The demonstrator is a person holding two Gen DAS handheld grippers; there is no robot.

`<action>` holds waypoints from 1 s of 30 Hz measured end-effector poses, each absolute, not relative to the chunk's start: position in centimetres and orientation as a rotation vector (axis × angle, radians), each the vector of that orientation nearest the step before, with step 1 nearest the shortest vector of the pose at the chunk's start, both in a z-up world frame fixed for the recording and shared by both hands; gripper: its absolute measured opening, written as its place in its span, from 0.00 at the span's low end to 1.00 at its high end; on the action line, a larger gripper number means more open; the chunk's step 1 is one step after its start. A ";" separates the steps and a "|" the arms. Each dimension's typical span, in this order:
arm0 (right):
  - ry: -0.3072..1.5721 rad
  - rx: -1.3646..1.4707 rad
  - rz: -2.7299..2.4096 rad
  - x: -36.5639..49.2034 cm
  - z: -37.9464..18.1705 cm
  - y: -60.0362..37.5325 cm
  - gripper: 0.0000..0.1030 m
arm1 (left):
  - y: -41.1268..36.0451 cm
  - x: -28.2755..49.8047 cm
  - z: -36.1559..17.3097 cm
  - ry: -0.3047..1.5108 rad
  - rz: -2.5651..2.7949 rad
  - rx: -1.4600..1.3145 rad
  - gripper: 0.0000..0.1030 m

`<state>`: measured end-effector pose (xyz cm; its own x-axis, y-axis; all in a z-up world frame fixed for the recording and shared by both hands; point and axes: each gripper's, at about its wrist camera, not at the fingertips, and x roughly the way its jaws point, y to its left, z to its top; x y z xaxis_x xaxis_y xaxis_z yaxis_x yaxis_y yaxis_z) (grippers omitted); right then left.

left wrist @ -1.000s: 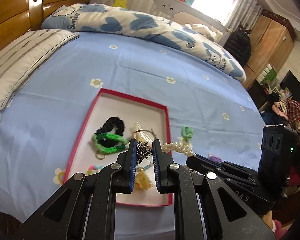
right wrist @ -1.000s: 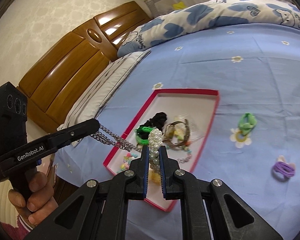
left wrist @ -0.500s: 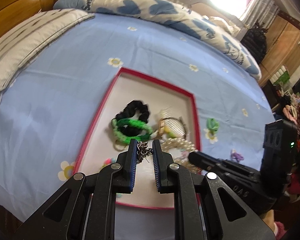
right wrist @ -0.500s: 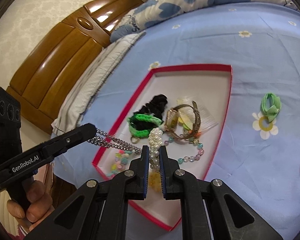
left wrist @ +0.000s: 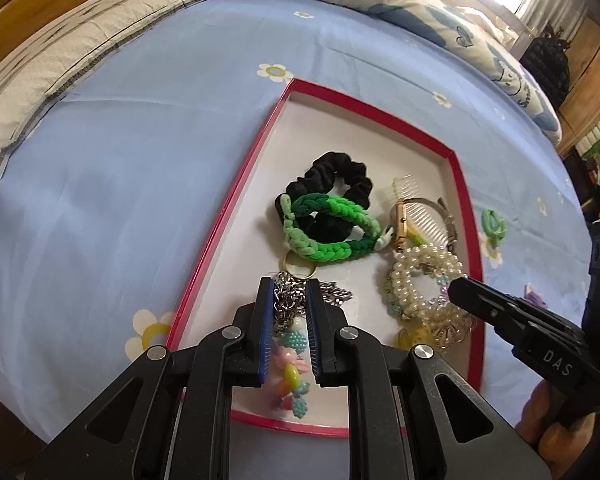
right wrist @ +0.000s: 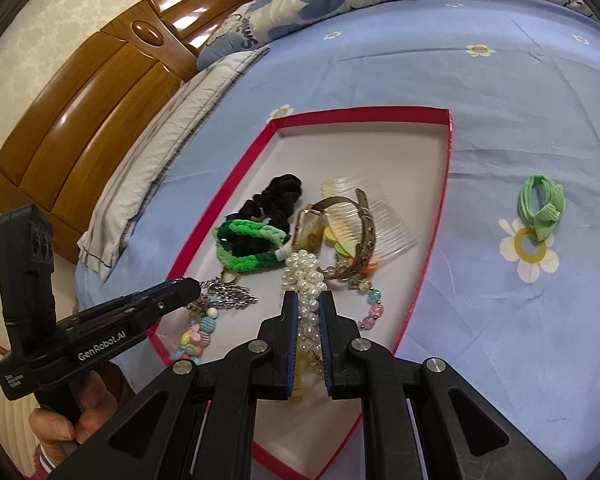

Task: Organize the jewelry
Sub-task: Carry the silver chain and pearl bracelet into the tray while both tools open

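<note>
Item: bed (left wrist: 148,168), blue flowered sheet, carried everything. Item: red-rimmed tray (left wrist: 236,216), white floor, long axis running away from both tools. Item: left tool (left wrist: 290,292), clamped on a silver chain (left wrist: 332,294) whose free end lay bunched on the tray floor just ahead of the tips, over the tray's near left part. Item: right tool (right wrist: 308,304), clamped on a pearl bracelet (right wrist: 304,268) resting at tray centre, against the watch (right wrist: 312,232) and clear comb (right wrist: 380,224). Each piece lay directly below its own tool, so release seemed the likely next move. Also in the tray: black scrunchie (left wrist: 340,184), green braided band (left wrist: 332,232), pastel bead strand (right wrist: 198,334). Outside it, right: green hair tie (right wrist: 540,204), nearer the right tool. Hidden: the stretch of chain and pearls inside the jaws; a gold trinket under the pearls; a purple item cut off at the right edge.
</note>
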<state>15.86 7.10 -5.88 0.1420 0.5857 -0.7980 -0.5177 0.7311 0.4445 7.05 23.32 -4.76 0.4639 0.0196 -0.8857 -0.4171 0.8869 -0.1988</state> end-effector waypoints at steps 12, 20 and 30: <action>1.223 0.068 0.778 16.1 -7.0 6.8 0.15 | 22.6 7.6 -5.3 1.083 0.278 -0.377 0.13; 1.221 0.083 0.780 16.1 -6.6 6.4 0.24 | 22.6 7.7 -5.2 1.086 0.277 -0.382 0.17; 1.166 0.104 0.794 15.3 -4.6 5.5 0.43 | 21.8 7.0 -3.9 1.059 0.281 -0.365 0.45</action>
